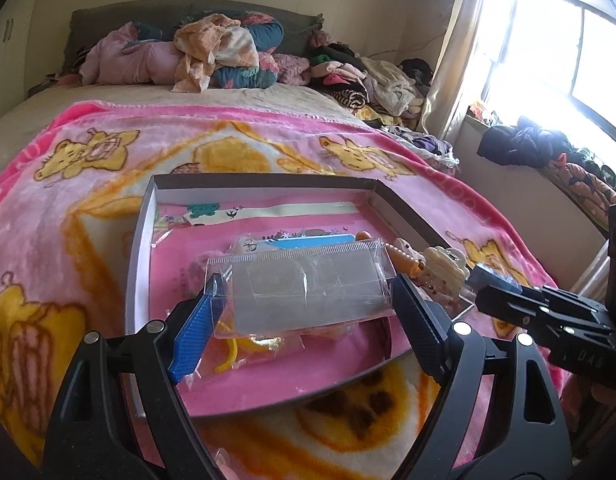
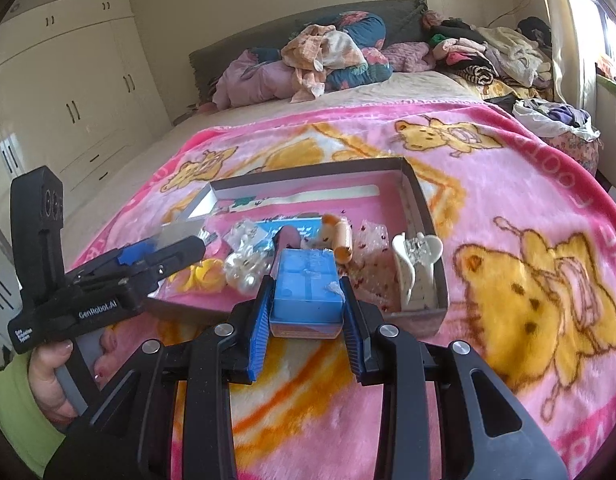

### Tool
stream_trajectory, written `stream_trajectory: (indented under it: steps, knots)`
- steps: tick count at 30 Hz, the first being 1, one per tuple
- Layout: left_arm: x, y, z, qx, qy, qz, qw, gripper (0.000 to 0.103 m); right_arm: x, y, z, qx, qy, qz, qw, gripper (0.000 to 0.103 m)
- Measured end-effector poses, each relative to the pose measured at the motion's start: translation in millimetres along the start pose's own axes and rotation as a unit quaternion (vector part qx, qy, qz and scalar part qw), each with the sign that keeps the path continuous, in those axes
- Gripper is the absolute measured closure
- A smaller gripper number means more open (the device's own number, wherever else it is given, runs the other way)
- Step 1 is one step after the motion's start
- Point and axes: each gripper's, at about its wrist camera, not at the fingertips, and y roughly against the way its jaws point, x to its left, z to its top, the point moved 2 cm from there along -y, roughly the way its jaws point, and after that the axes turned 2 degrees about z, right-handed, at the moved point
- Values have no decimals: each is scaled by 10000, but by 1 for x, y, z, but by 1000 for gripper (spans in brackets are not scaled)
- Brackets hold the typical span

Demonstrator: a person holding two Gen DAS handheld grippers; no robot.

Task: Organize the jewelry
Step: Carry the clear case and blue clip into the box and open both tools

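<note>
A shallow cardboard box [image 1: 140, 248] [image 2: 421, 200] with a pink floor lies on the bed. It holds jewelry: yellow rings [image 2: 202, 276], pearl pieces [image 2: 244, 264], a cream hair claw [image 2: 415, 264] [image 1: 443, 264], an orange bead strand [image 1: 403, 256]. My left gripper [image 1: 308, 292] [image 2: 176, 250] is shut on a clear plastic packet [image 1: 308, 292] above the box. My right gripper [image 2: 308, 300] is shut on a small blue box [image 2: 308, 292] at the box's near edge; it shows in the left wrist view [image 1: 491, 280] at the right.
The box rests on a pink bear-print blanket [image 2: 527, 240] [image 1: 68, 200]. Piled clothes and pillows [image 1: 212, 52] lie at the headboard. A window sill with clothes [image 1: 527, 148] is to the right. Cream wardrobes [image 2: 68, 92] stand to the left.
</note>
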Motion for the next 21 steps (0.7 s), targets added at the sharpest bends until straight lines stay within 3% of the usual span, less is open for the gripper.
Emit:
stream_trajectory:
  steps: [21]
  knots:
    - [9,-31,0,276,102,50,9996,28,-7,-42,1,278,73,140,9995,72]
